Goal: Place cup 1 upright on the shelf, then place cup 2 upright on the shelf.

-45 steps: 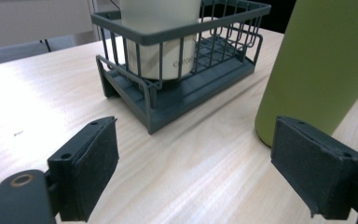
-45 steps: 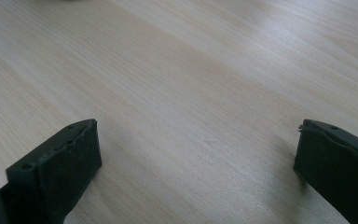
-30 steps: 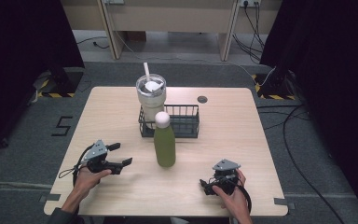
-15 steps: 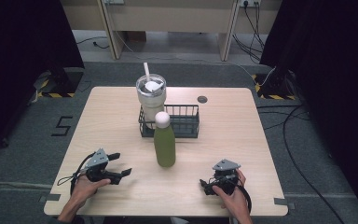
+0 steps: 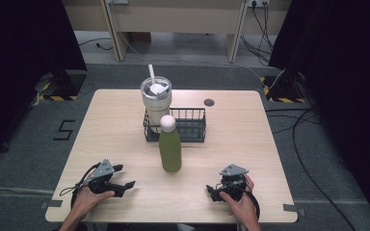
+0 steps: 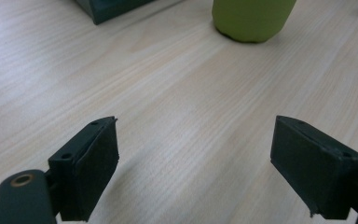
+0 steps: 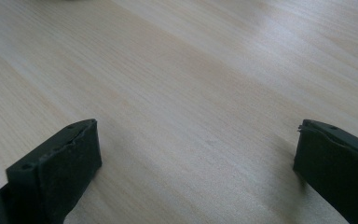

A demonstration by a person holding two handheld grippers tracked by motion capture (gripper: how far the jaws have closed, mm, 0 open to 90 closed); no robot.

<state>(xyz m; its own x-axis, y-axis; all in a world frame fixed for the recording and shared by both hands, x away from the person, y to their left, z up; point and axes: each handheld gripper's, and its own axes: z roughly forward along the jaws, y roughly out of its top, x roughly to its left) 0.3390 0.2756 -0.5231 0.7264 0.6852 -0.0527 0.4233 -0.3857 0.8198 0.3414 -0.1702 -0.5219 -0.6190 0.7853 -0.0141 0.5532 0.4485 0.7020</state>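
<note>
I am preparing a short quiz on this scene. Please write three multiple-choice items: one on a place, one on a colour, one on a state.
1. Where does the tumbler stand?
A. in the wire basket
B. at the table's near edge
C. on the floor

2. What colour is the bottle's body?
A. red
B. green
C. blue

3. How is the left hand-held gripper?
A. shut on the bottle
B. shut on nothing
C. open

Key: 1 A, the tumbler rises from the left end of the wire basket. 2 B, the bottle is green under a white cap. 3 C, the left hand-held gripper has its jaws apart over bare table.
</note>
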